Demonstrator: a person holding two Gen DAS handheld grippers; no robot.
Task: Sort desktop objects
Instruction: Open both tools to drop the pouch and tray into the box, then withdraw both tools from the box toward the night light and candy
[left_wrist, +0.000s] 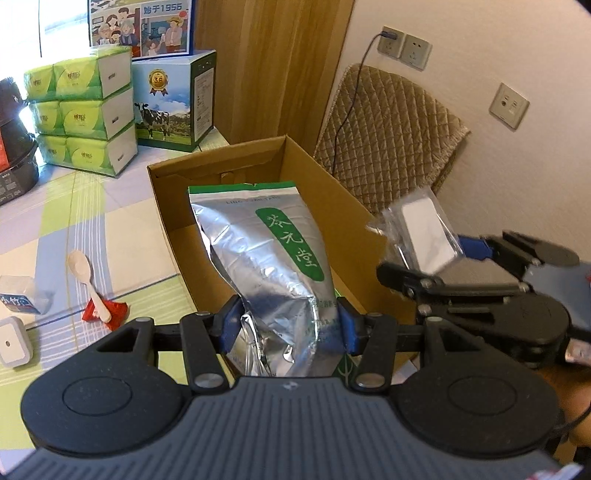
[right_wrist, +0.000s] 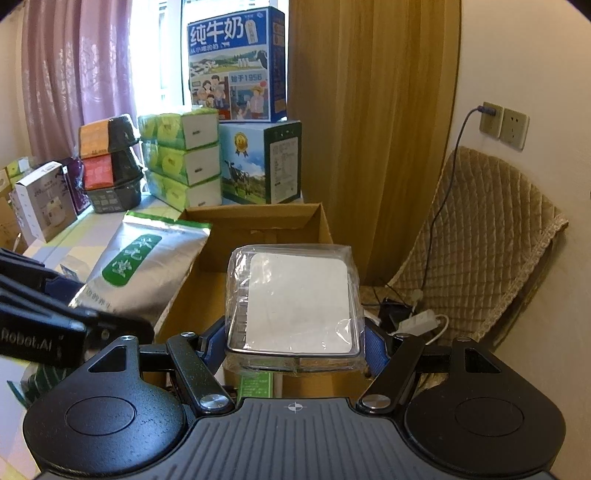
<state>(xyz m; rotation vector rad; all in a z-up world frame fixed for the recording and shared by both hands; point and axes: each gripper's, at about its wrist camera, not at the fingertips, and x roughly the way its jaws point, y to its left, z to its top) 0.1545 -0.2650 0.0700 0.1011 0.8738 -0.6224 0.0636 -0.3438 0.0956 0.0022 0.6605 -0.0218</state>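
While both items hang over the open brown cardboard box (left_wrist: 332, 206), the sorting looks to be at the dropping-in step. The left tongs (left_wrist: 288, 326) are closed on the lower end of a crinkled silver foil pouch with a green band (left_wrist: 266, 254), its top leaning into the box, presumably so it slides in lengthwise. The right tongs (right_wrist: 295, 347) pinch a flat white block in clear plastic wrap (right_wrist: 295, 295) just above the box's right side. The pouch's green label carries Chinese characters I can't read surely. Behind the box, a blue milk carton box (right_wrist: 236, 66) reads "纯牛奶" and "始于1956". Left of the box, a white plastic spoon (left_wrist: 83, 277) lies across a red wrapper on the table (left_wrist: 55, 221).
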